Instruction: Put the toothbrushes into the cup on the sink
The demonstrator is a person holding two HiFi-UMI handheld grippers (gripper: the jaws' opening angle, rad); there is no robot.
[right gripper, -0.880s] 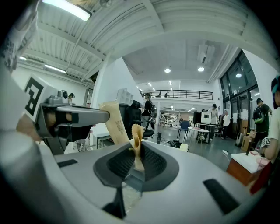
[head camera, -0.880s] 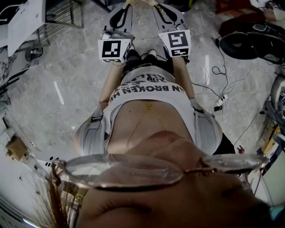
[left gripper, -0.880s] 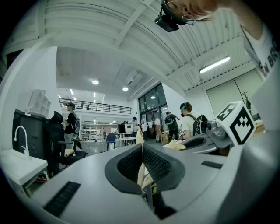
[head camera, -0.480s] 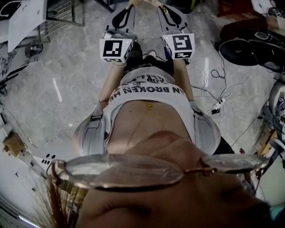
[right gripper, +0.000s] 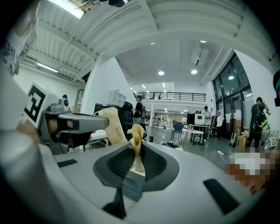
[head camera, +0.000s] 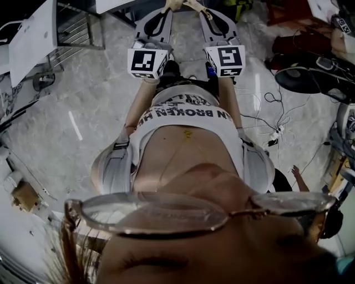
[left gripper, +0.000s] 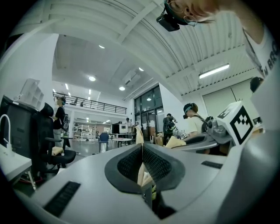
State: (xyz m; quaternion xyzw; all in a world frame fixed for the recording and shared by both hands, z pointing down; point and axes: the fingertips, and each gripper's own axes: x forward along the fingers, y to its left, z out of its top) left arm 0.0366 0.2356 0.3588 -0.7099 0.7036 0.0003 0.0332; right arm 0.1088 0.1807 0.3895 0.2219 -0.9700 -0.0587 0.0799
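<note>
None of the three views takes in the toothbrushes, the cup or the sink. In the head view the person's own chest, in a white printed T-shirt (head camera: pixel 183 125), and a pair of thin-rimmed glasses (head camera: pixel 166 213) fill the near half. Both hands are hidden behind the marker cubes. The taped jaw tips reach the far edge of that view and are partly cut off.

At the left, the grey left gripper (head camera: pixel 171 5) is held out level over the pale grey marbled floor (head camera: pixel 83 111). The bare forearm (head camera: pixel 135 108) runs straight ahead of the body, and the black-and-white marker cube (head camera: pixel 146 62) faces up. In the left gripper view its dark ribbed pads (left gripper: pixel 131 162) are pressed together along one seam, with the tan-taped tips touching and nothing pinched.

Just beside it on the right, the grey right gripper (head camera: pixel 194 4) runs parallel and roughly level under its own marker cube (head camera: pixel 226 60). In the right gripper view its ribbed pads (right gripper: pixel 117 164) stand close, with only a strip of the tan tip wrapping between them. The crumpled taped tips meet and grip no object.

At the far right, black cables (head camera: pixel 266 108) trail over the floor. The hall behind both gripper views is small and distorted.
</note>
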